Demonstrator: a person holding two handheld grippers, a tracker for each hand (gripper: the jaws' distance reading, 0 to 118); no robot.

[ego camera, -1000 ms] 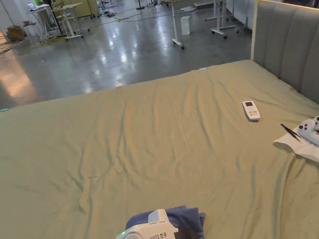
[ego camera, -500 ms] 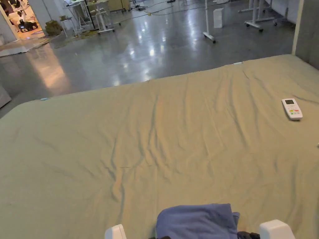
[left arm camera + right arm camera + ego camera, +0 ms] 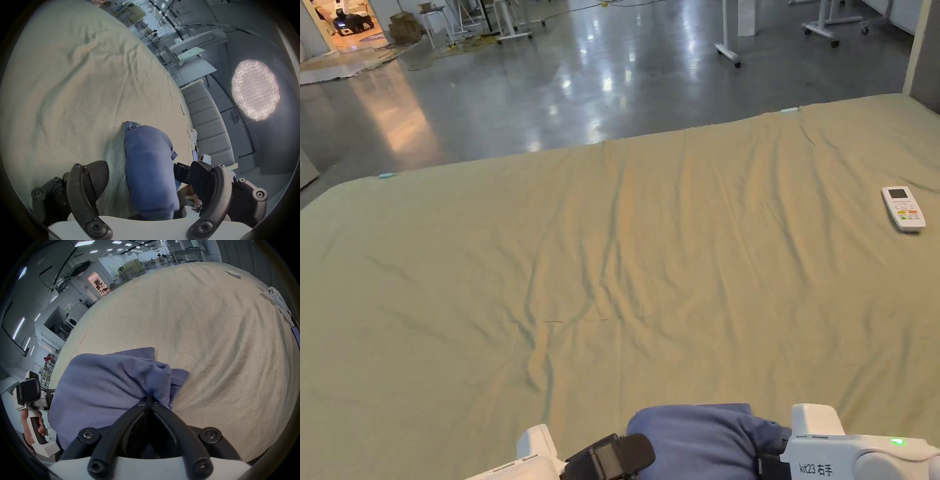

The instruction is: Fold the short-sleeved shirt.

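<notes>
We have the short-sleeved shirt [image 3: 700, 437] bunched into a blue bundle at the near edge of the bed [image 3: 650, 262], right in front of us, nowhere near flat. The right claw [image 3: 149, 398] is pressed together on a fold of the fabric at the bundle's right side, and the cloth puckers into the pinch. The left claw [image 3: 146, 183] stands spread, one jaw on either side of the bundle, neither pressing on it, as far as the warped left gripper view lets us judge.

The step in hand, as we read it, is getting the shirt out onto the bed and spread before any fold is made. To do it well we want the left claw to take a real landmark, not a random wad: a hem corner or a shoulder seam, matching whatever the right one holds. A stitched edge [image 3: 176, 382] shows just beside the right pinch, so that grip is probably at a hem or a sleeve opening.

With both grips set, we lift, draw the claws apart until the cloth hangs taut, then lay it down toward the middle of the bed, where there is ample room. We keep clear of the remote control [image 3: 903, 208] at the far right.
</notes>
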